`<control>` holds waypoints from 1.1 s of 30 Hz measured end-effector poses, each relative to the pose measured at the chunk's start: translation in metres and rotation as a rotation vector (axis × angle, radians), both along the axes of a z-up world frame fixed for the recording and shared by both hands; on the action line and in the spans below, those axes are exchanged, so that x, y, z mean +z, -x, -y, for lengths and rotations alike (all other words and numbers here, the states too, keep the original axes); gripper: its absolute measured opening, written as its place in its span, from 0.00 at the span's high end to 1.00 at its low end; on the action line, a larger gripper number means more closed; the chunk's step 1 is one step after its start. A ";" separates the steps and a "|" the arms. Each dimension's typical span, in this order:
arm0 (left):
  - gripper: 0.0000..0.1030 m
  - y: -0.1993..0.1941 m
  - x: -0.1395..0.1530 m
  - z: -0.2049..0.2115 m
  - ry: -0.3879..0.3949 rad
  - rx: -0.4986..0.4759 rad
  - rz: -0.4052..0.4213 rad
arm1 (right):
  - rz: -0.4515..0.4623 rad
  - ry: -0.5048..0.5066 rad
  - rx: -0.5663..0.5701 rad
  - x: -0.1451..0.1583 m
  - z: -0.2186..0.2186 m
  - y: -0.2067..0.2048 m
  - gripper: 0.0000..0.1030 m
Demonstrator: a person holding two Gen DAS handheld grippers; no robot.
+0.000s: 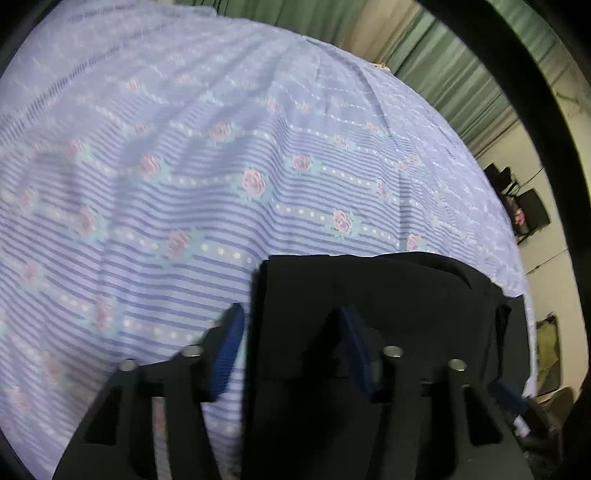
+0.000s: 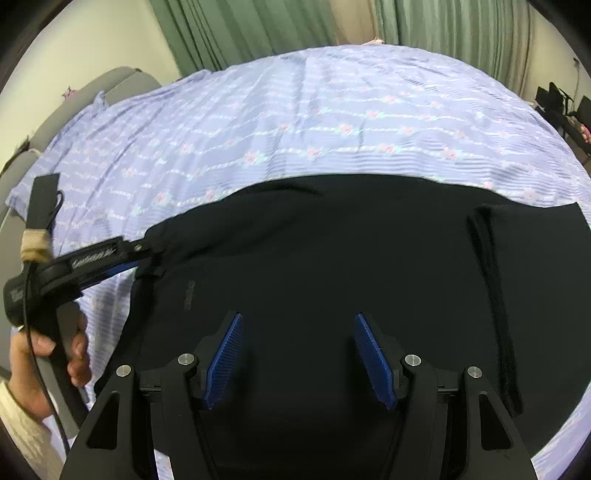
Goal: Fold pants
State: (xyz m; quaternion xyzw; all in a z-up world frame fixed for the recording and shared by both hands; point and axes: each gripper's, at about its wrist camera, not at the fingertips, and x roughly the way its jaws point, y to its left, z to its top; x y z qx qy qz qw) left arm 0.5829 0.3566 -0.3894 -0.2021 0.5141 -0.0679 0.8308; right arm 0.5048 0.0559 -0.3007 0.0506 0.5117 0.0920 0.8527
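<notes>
Nearest to me, the right tongs [image 2: 299, 362] are hanging half open over the middle of the black pants [image 2: 332, 258] and are gripping nothing; both blue pads are showing clear of the cloth. If I am closing them here, I am pinching a hump out of the flat middle instead of taking an edge, and that hump is going to crease the fold.

The left tongs [image 1: 293, 350], held by a hand [image 2: 44, 354] in a pale sleeve, are sitting at the left corner of the pants. Their jaws are standing apart, straddling the edge: the right pad is over the black cloth and the left pad is over the bed sheet [image 2: 295, 110]. Nothing is clamped yet, as far as I am seeing. The danger is that I am catching the sheet together with the pants, so lifting is dragging the bedding up too. I may also be catching only the top layer, so the layer beneath is staying behind and the fold is coming out skewed.

The pants are lying spread across the near part of the bed. At their right side a raised ridge [image 2: 491, 295] of doubled cloth is running near to far, and folding over it is likely locking in a lump.

Beyond, the sheet itself is lying wrinkled toward the green curtains [image 2: 240, 33], so dragging cloth across it is risking more bunching.
</notes>
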 end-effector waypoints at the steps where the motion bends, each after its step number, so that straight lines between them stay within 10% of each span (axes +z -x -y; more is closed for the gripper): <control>1: 0.67 0.002 -0.001 0.001 0.002 0.006 -0.003 | -0.004 0.002 0.008 -0.002 -0.004 0.001 0.39; 3: 0.90 0.008 0.003 0.004 -0.058 0.012 0.023 | 0.000 0.008 0.025 -0.003 -0.010 0.004 0.39; 11: 0.95 0.025 0.049 0.012 -0.191 0.050 0.211 | 0.064 0.030 0.108 0.010 -0.042 0.016 0.39; 18: 0.98 0.008 0.008 -0.015 -0.270 0.165 0.098 | 0.108 0.054 0.188 0.017 -0.061 0.018 0.39; 20: 0.97 0.012 0.012 -0.031 -0.189 0.203 0.080 | 0.107 0.055 0.186 0.017 -0.057 0.016 0.39; 24: 0.48 0.053 0.053 -0.038 -0.226 0.250 0.190 | 0.130 0.058 0.170 0.024 -0.040 0.017 0.39; 33: 0.23 0.167 0.066 0.008 -0.092 0.217 0.183 | 0.170 0.075 0.151 0.045 0.006 0.023 0.30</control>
